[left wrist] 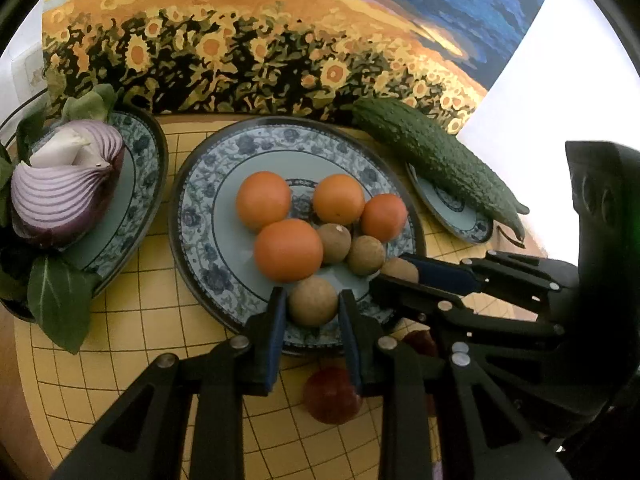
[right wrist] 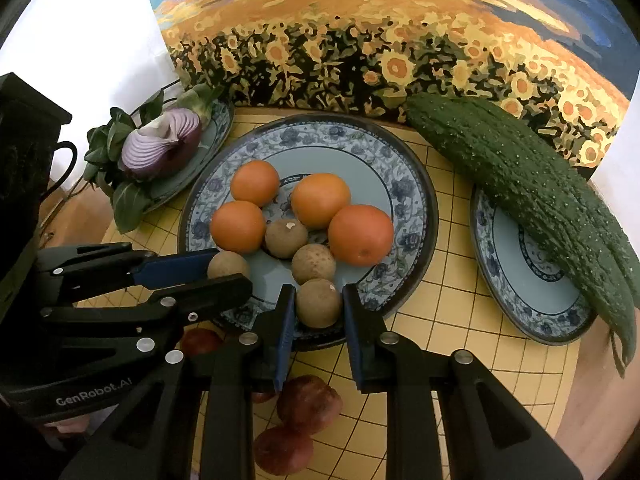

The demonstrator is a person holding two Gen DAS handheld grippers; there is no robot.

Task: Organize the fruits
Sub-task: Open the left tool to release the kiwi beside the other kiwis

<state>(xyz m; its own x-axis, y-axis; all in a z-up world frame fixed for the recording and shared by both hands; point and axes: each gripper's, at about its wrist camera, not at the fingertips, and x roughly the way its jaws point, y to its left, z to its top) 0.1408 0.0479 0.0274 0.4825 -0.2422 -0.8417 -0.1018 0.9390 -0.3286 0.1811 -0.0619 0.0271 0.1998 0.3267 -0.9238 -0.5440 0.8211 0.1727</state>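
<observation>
A round blue-patterned plate [left wrist: 200, 216] [right wrist: 400, 184] holds several oranges [left wrist: 288, 250] [right wrist: 360, 235] and several brown longans. My left gripper [left wrist: 312, 300] has a longan [left wrist: 313, 301] between its jaws over the plate's near rim, with small gaps at the pads. My right gripper [right wrist: 319, 302] stands the same way around another longan [right wrist: 319, 303]. Each gripper shows in the other's view, right [left wrist: 404, 270] and left [right wrist: 228, 268]. Red fruits [right wrist: 308, 404] [left wrist: 332, 396] lie on the yellow mat below the grippers.
A plate at the left [left wrist: 140, 184] carries a cut red onion [left wrist: 66, 188] [right wrist: 164, 142] and green leaves. A bitter gourd [right wrist: 532, 196] [left wrist: 440, 160] rests across a small plate [right wrist: 520, 280] at the right. A sunflower painting [right wrist: 360, 40] stands behind.
</observation>
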